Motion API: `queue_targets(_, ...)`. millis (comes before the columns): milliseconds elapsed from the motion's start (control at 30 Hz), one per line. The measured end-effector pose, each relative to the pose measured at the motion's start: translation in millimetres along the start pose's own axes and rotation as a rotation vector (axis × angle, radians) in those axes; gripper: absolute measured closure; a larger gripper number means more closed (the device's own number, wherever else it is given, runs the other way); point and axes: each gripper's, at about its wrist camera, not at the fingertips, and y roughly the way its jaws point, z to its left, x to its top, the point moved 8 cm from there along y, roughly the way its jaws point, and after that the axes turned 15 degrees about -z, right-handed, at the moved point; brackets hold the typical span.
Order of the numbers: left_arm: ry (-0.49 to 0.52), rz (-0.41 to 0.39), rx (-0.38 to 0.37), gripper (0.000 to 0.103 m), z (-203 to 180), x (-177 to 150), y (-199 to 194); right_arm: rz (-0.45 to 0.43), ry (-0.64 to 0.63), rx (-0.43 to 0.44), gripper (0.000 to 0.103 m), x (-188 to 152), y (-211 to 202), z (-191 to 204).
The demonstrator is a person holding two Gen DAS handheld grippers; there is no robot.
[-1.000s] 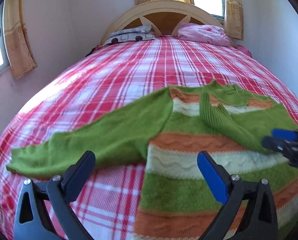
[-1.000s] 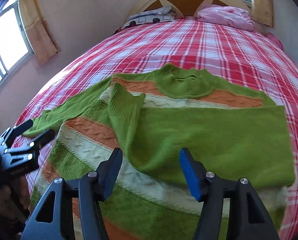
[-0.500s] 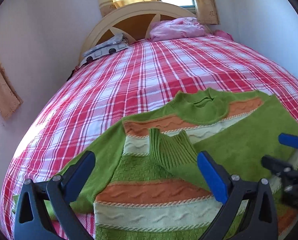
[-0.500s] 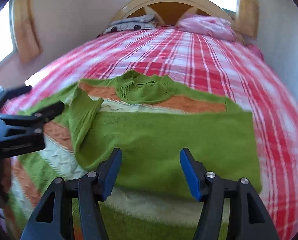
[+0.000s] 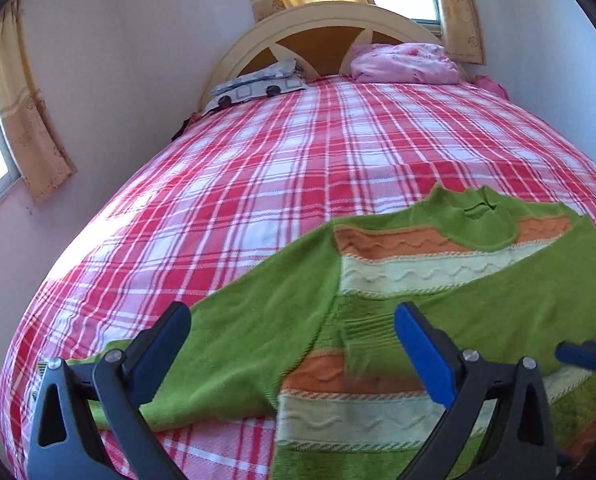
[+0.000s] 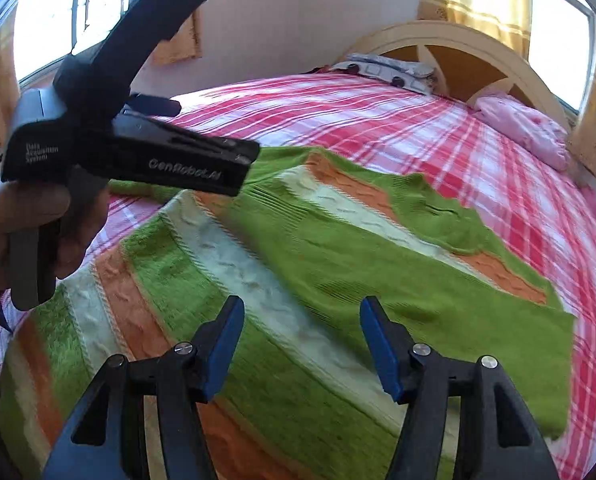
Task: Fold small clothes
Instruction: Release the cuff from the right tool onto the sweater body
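sweater (image 5: 398,280) lies flat, neck toward headboard (image 5: 322,36), hem probably nearest.

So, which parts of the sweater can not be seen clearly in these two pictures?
- Sweater hem: left wrist view, cut off by the bottom edge and the left gripper.
- Outstretched sleeve cuff: left wrist view, behind the gripper's arm.
- The same sleeve: right wrist view, hidden by the left gripper's body.
- Knit pattern: right wrist view, blurred.

Right gripper (image 6: 302,342) jaws apart above striped sweater (image 6: 338,264) on plaid bed (image 6: 498,160); left gripper (image 6: 130,136) held at left.
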Motion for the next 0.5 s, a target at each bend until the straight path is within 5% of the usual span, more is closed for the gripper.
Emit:
queue_targets(133,0.062,0.007,-0.028,0.000,-25,-5,4,-0.021,0.050,-0.106,0.042,-2,-29,-46)
queue_targets(267,0.120,0.082,0.017,0.000,-25,-26,22,0.003,0.174,-0.308,0.042,-16,-41,-124)
queue_targets(333,0.131,0.118,0.031,0.000,-19,-37,26,0.077,0.299,-0.362,0.042,-43,-39,-161)
queue_targets(400,0.123,0.124,0.036,0.000,-10,-45,22,0.168,0.392,-0.337,0.041,-70,-32,-169)
queue_targets(500,0.089,0.117,0.015,0.000,8,-51,10,0.162,0.345,-0.311,0.041,-70,-42,-156)
